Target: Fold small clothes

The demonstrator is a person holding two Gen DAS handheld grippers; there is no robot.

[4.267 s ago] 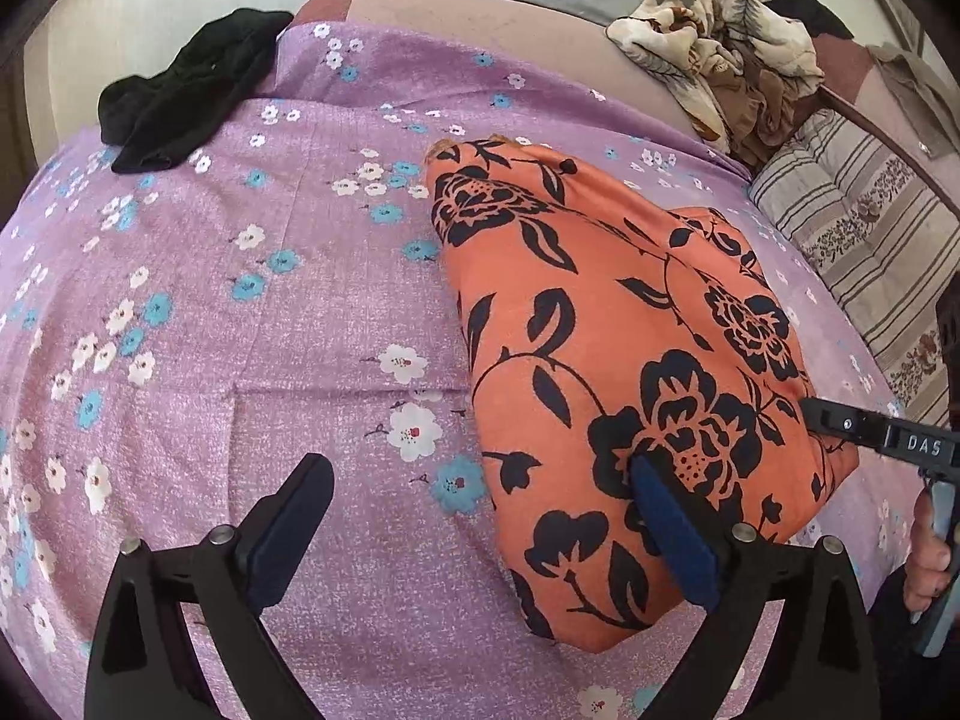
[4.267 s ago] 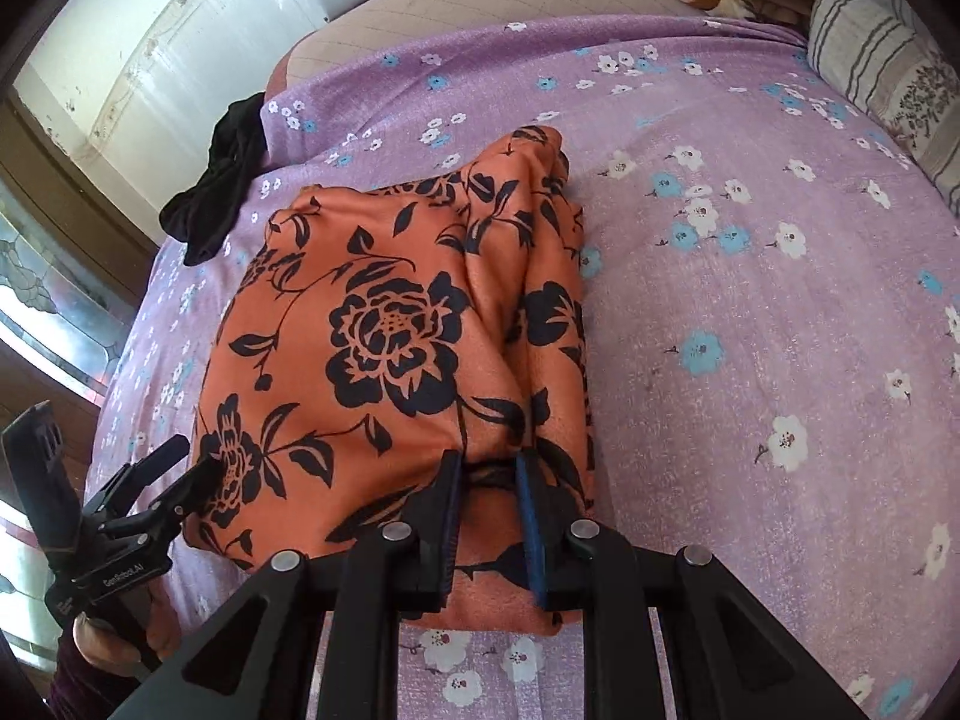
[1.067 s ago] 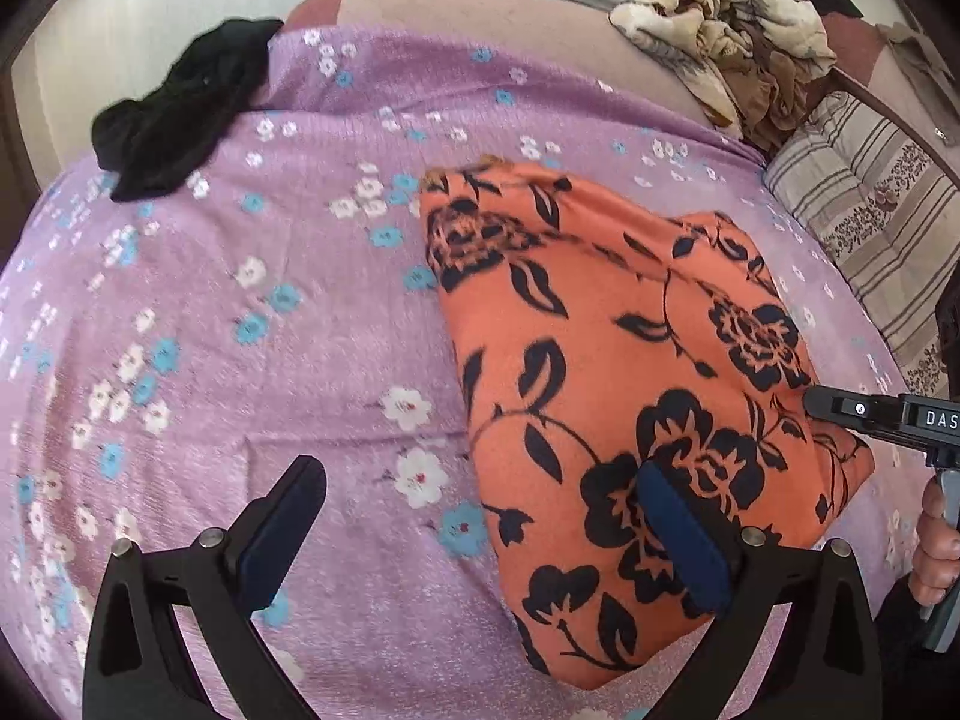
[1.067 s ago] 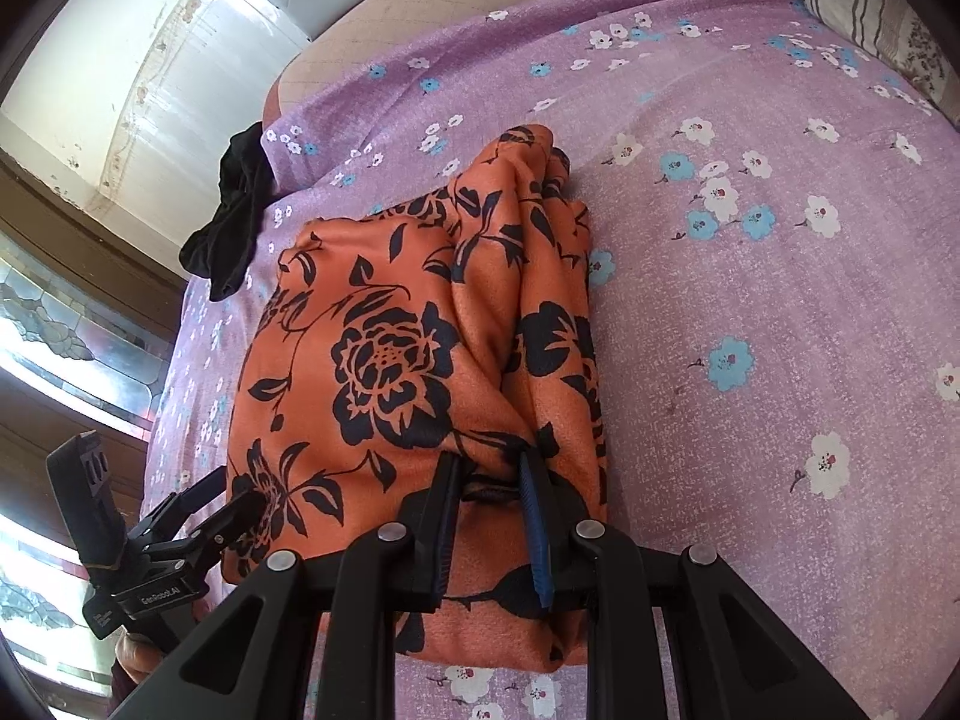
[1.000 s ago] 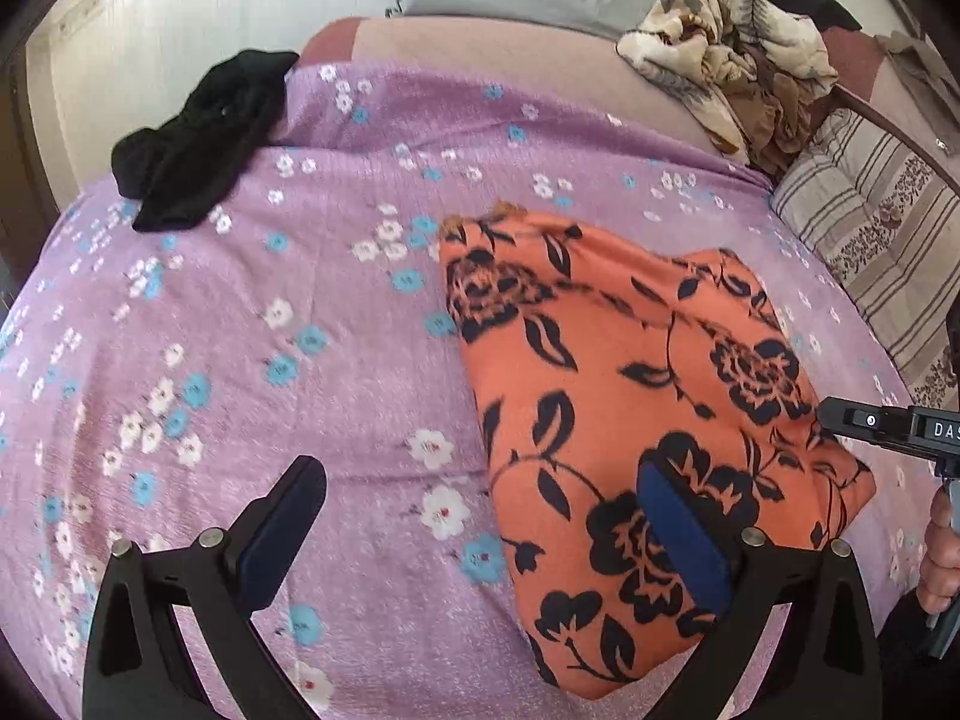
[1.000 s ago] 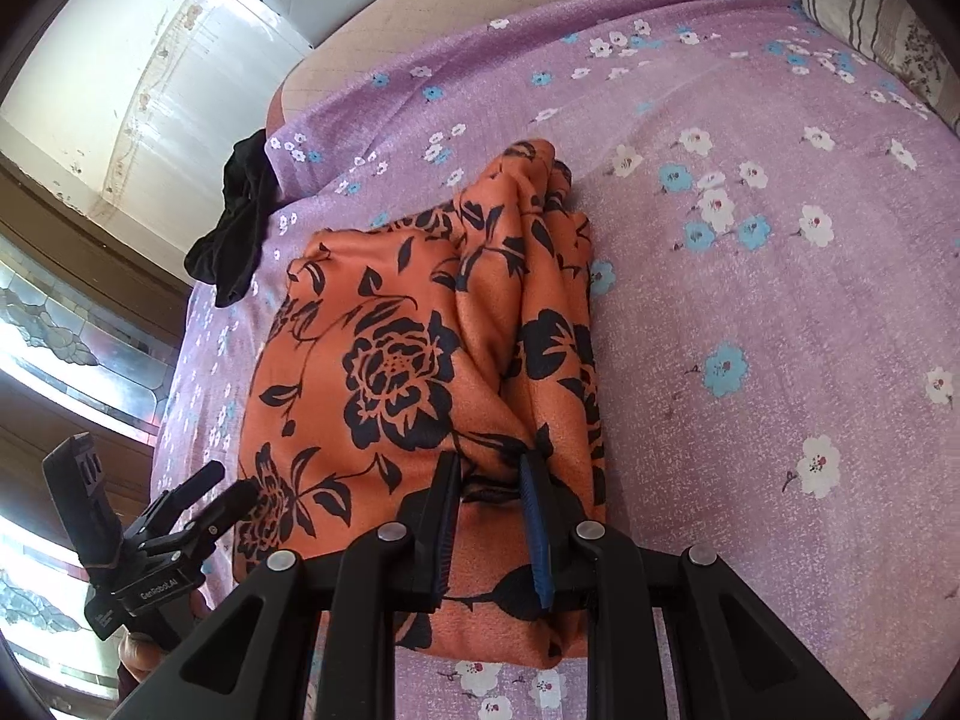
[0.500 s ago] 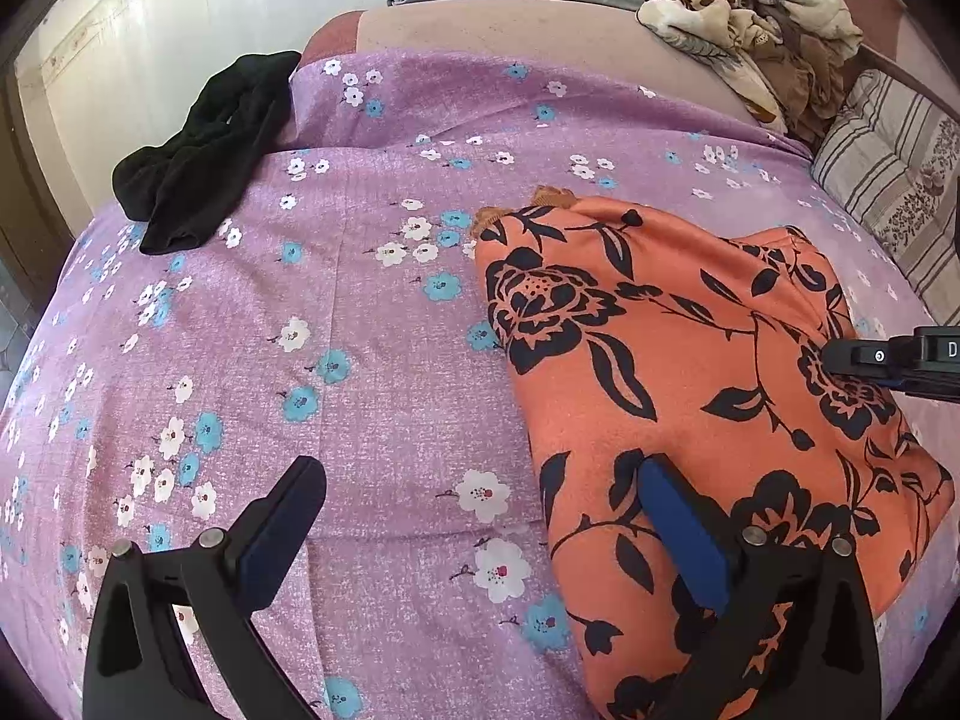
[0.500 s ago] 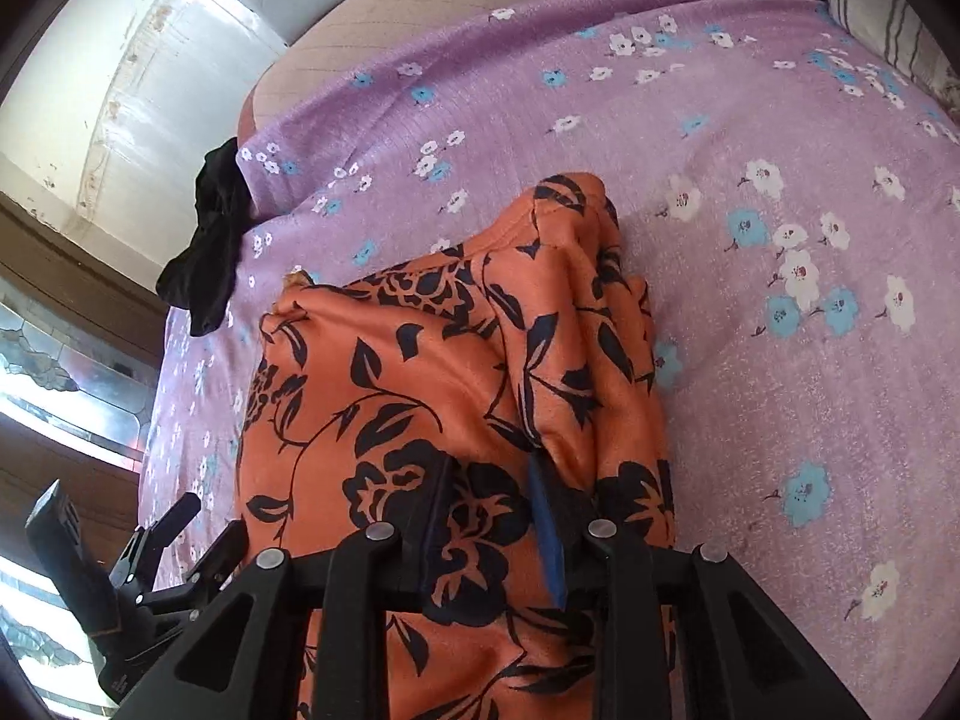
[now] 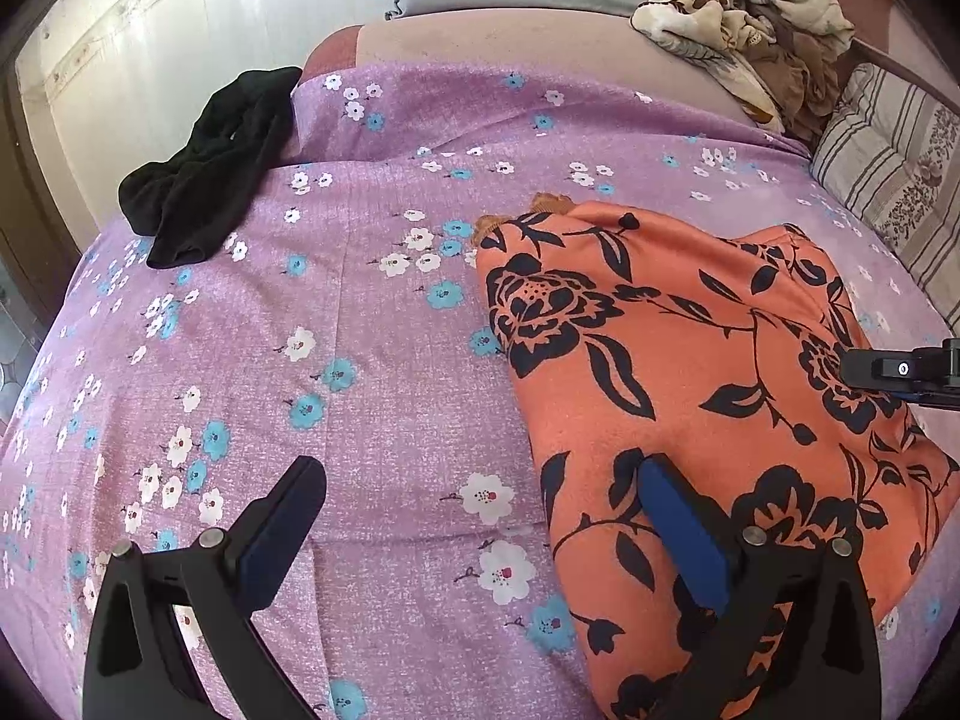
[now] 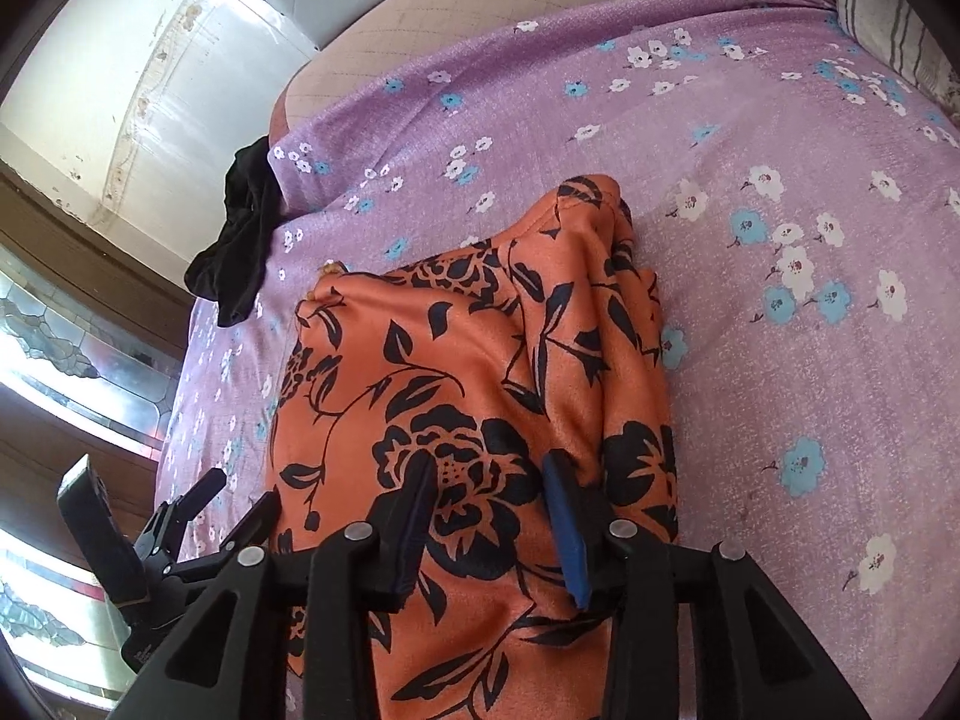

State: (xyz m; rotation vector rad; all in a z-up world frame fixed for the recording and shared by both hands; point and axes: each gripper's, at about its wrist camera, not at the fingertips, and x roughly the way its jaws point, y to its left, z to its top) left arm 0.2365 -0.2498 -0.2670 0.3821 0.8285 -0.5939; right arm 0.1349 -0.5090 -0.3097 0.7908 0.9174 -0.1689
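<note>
Orange floral garment [image 9: 690, 372] fills the right half of the left wrist view, lying on our purple flowered bedsheet [image 9: 360, 360]. Our left gripper [image 9: 480, 516] stands wide apart, one finger over the sheet, the other over the cloth's edge, gripping nothing. A black garment [image 9: 210, 174] sits upper left.

From the right wrist view, the garment lies at centre. Our right gripper [image 10: 489, 516] has just been opening; the fabric lies between its parted fingers, unpinched.
</note>
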